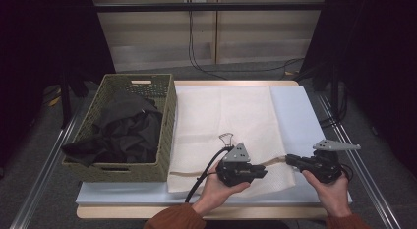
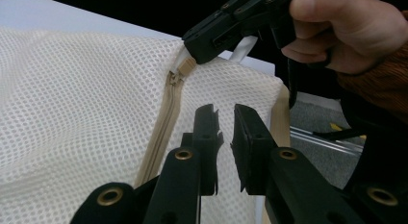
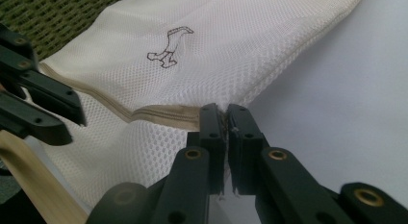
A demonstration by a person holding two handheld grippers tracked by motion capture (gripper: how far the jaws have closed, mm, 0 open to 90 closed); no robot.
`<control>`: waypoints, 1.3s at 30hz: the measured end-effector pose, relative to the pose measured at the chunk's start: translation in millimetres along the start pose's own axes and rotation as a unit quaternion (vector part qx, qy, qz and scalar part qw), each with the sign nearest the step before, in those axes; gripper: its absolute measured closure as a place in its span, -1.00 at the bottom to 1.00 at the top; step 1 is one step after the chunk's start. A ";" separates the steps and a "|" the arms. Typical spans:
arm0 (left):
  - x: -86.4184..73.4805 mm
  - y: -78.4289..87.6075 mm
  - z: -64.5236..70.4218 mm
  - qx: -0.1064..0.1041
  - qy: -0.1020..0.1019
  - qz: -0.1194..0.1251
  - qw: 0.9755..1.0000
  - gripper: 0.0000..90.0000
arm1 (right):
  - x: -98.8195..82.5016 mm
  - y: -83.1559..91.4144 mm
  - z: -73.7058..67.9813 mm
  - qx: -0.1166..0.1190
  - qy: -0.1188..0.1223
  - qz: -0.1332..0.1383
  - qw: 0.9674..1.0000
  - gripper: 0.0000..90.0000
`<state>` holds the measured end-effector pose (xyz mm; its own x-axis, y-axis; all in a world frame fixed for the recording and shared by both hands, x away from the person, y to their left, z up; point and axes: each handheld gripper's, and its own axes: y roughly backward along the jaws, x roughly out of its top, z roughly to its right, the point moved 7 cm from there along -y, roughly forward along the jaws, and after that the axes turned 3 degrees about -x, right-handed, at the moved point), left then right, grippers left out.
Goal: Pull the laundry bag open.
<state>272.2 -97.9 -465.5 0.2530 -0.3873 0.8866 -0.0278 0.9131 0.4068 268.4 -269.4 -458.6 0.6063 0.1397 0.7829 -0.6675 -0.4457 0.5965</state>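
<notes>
White tabletop (image 1: 295, 111), mesh laundry bag (image 1: 231, 121) flat beside basket (image 1: 167, 140). Right gripper (image 3: 225, 111) fingers pinched on zipper end; left gripper (image 2: 226, 111) fingers nearly shut, empty, zipper pull (image 2: 185, 66) just ahead along zipper line.

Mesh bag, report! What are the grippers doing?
Right gripper shut on mesh bag at zipper end. Left gripper shut, nothing gripped, beside zipper. Nothing in the way.
</notes>
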 end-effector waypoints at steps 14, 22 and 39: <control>4.6 -24.0 -10.2 0.012 0.004 -0.020 1.000 0.77 | 3.5 0.6 -7.5 0.016 0.002 0.010 1.000 0.91; -2.1 -32.2 -17.7 0.015 0.017 -0.030 0.999 0.70 | 3.5 0.2 -11.7 0.030 -0.005 0.009 0.999 0.92; -0.8 -36.7 -23.8 -0.004 0.040 -0.027 0.999 0.57 | 2.8 -1.9 -16.2 0.037 0.003 0.007 0.999 0.92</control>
<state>296.0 -128.1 -486.4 0.3304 -0.4239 0.8433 -0.0056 0.8926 0.4509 264.3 -253.8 -454.7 0.5947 0.1384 0.7920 -0.6416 -0.5119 0.5713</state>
